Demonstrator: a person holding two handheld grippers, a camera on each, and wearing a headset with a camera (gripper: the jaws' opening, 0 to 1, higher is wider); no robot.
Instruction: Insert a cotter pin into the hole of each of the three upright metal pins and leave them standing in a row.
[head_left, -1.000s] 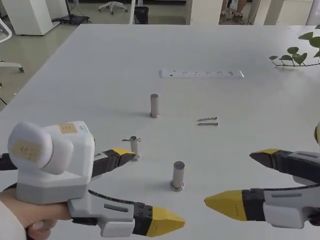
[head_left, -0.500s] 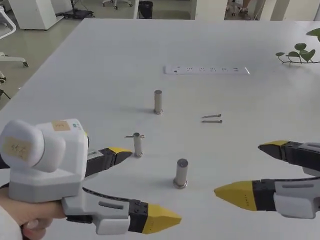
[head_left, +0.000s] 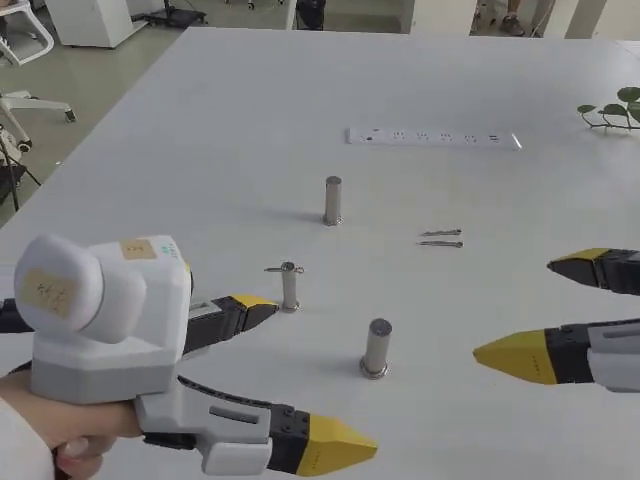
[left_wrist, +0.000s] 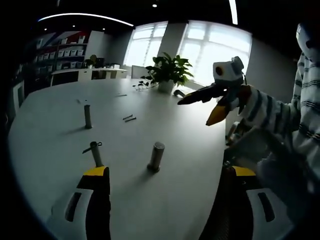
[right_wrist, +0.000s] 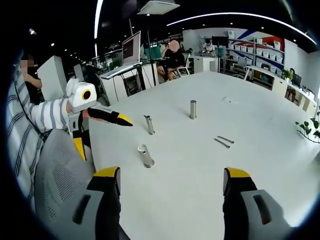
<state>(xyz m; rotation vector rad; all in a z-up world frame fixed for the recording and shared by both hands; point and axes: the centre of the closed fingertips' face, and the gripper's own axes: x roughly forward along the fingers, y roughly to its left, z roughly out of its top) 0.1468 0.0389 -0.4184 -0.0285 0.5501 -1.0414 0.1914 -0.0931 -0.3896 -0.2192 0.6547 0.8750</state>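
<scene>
Right gripper (head_left: 512, 308) has drawn off rightward from the near pin (head_left: 377, 347); jaws spread, empty. Left gripper (head_left: 326, 375) also spread, upper tip just beside the middle pin (head_left: 290, 290). That pin stands upright, a cotter pin (head_left: 281, 268) level through its top, sticking out left. Far pin (head_left: 333, 200) and near pin upright, bare. Two loose cotter pins (head_left: 441, 238) lie flat and parallel on the table (head_left: 200, 150), long axes running left-right.

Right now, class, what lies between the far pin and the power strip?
Nothing. In the head view, only bare table runs from the far pin to the power strip.
</scene>
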